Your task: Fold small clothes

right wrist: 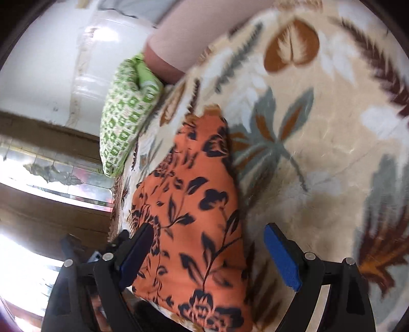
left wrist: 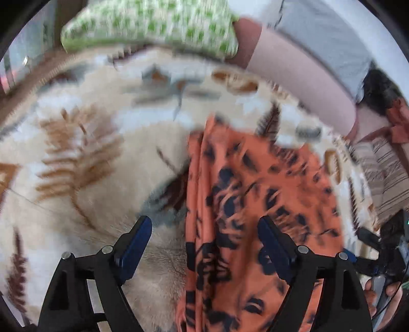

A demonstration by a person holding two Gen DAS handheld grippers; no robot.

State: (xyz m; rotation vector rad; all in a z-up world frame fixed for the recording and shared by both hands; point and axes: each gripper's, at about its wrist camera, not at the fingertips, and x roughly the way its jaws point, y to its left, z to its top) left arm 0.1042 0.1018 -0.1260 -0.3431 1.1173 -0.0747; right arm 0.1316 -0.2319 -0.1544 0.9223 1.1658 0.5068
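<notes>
Low in the left wrist view, the left tool (left wrist: 204, 232) stands wide open with nothing between its blue-padded fingers (left wrist: 134, 245). Beneath it the orange cloth with a black floral print (left wrist: 255, 204) lies on the cream plush blanket with brown and grey leaf patterns (left wrist: 89, 153), running from frame centre to the bottom edge. The right tool (right wrist: 209, 240) is likewise spread wide and empty over that cloth (right wrist: 194, 209). Only the right wrist view shows a white wall and a window at the left. A green-and-white patterned pillow (left wrist: 153, 23) lies at the top; a striped fabric (left wrist: 383, 173) at far right appears only in the left view.
</notes>
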